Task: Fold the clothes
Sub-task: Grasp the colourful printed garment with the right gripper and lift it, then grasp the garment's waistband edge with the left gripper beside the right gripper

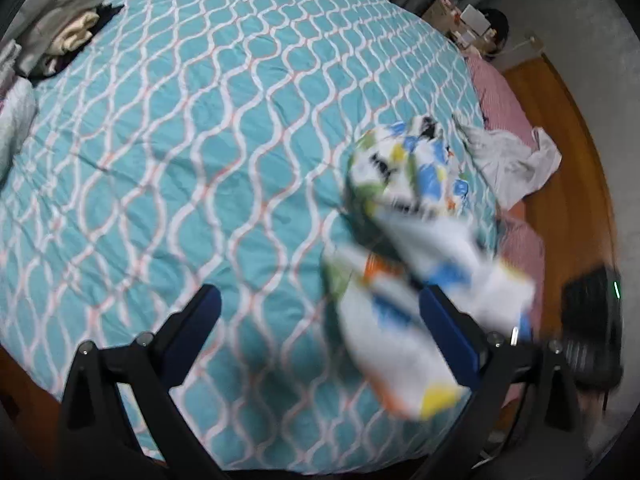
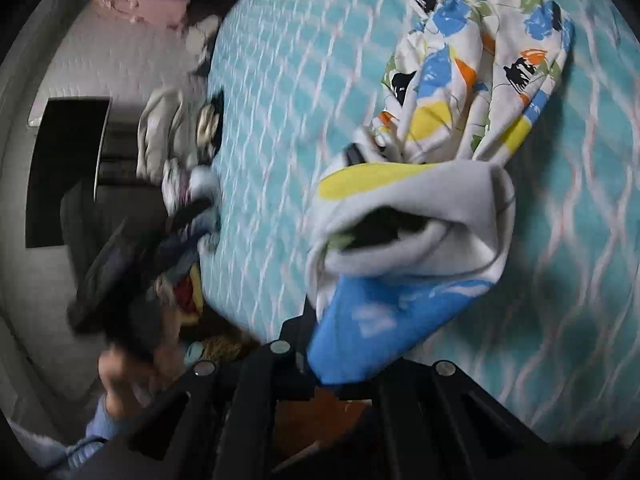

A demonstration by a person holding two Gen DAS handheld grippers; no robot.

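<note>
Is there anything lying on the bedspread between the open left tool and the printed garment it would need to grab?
Nothing visible. The left tool hangs open over bare teal bedspread, and the printed garment already drapes past its right finger.

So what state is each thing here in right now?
Patterned garment: bunched, one end lifted off the bed.
Right gripper: shut on the patterned garment.
Left gripper: open, holding nothing.
Grey garment: crumpled at the bed's edge.
Bedspread: spread out flat.

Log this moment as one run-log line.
stage: pickup | right gripper: shut on printed garment | left gripper: open, empty | bedspread: garment partly lifted
</note>
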